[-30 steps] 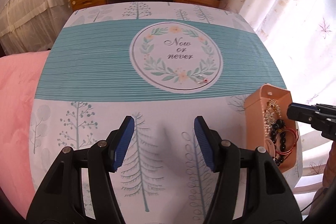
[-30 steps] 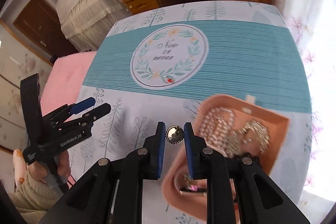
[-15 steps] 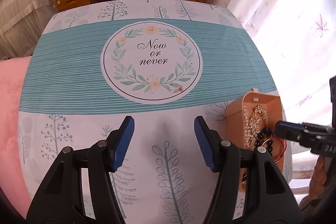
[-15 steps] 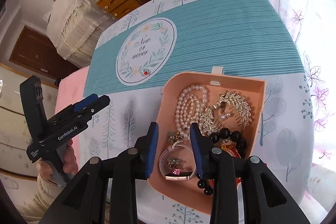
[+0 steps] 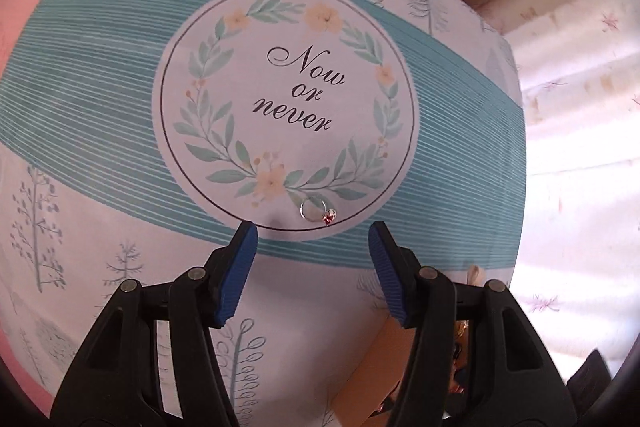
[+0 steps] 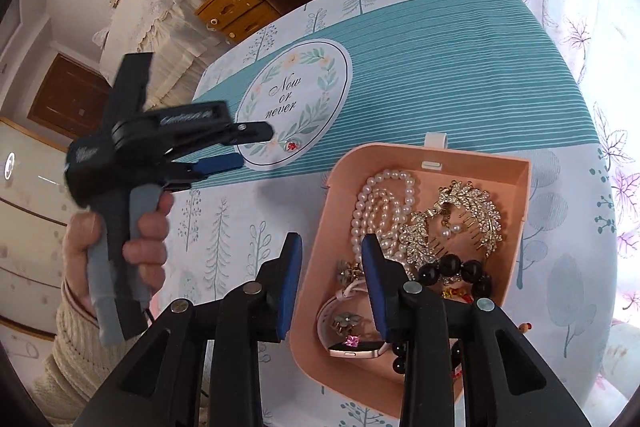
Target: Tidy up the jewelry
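Shiny metal ring (image 5: 313, 209), matt cloth tablecover (image 5: 100, 87), seemingly plastic box (image 6: 516, 227)

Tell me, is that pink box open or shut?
Open. The box has no lid over it in the right wrist view, so the pearls, brooch and black beads inside show plainly.

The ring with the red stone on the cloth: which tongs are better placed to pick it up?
Left. The left tongs are open, aimed at the ring just ahead. The right tongs hang open over the pink box.
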